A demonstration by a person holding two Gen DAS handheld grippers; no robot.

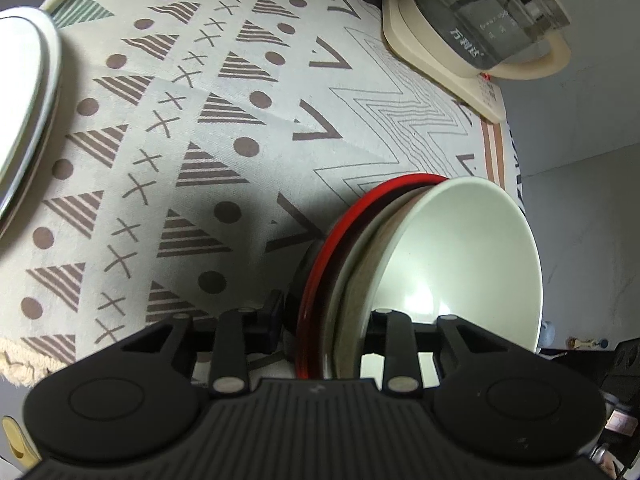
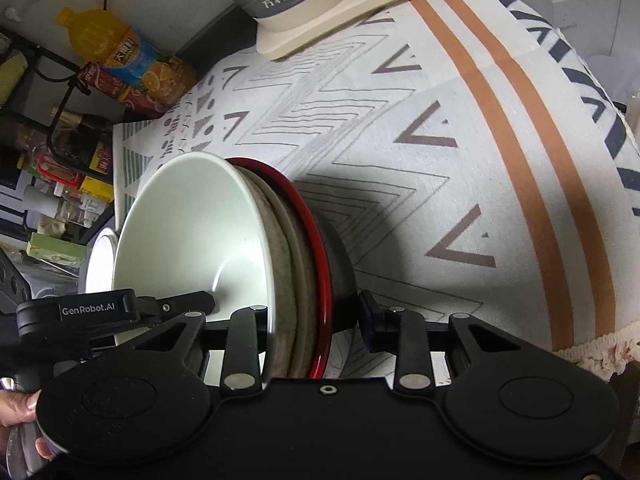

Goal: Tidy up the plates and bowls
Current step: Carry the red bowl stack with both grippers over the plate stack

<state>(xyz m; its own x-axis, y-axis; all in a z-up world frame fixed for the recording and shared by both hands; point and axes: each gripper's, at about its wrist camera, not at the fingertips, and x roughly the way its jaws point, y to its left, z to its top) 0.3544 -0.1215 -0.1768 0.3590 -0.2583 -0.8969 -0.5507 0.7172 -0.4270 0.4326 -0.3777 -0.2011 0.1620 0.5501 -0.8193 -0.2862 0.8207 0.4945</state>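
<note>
The left gripper [image 1: 326, 316] and the right gripper [image 2: 316, 312] each have their jaws closed on the rim of one stack of bowls: a pale green bowl [image 1: 452, 256] nested in a speckled bowl [image 2: 286, 280] and a red-rimmed black bowl [image 1: 316, 276]. The stack sits over the patterned tabletop cloth [image 1: 224, 120]. Stacking looks done; putting the stack away is left, and a shiny plate [image 1: 24, 92] lies apart.

A home kitchen or dining corner. A patterned cotton tablecloth [image 2: 400, 128] carries a glass electric kettle [image 1: 492, 12] at twelve o'clock. Orange juice bottle [image 2: 120, 52] and condiments crowd a black wire rack [image 2: 52, 80] at ten o'clock.

Patterned tablecloth [image 1: 248, 92] under kettle base [image 1: 436, 68]
</note>
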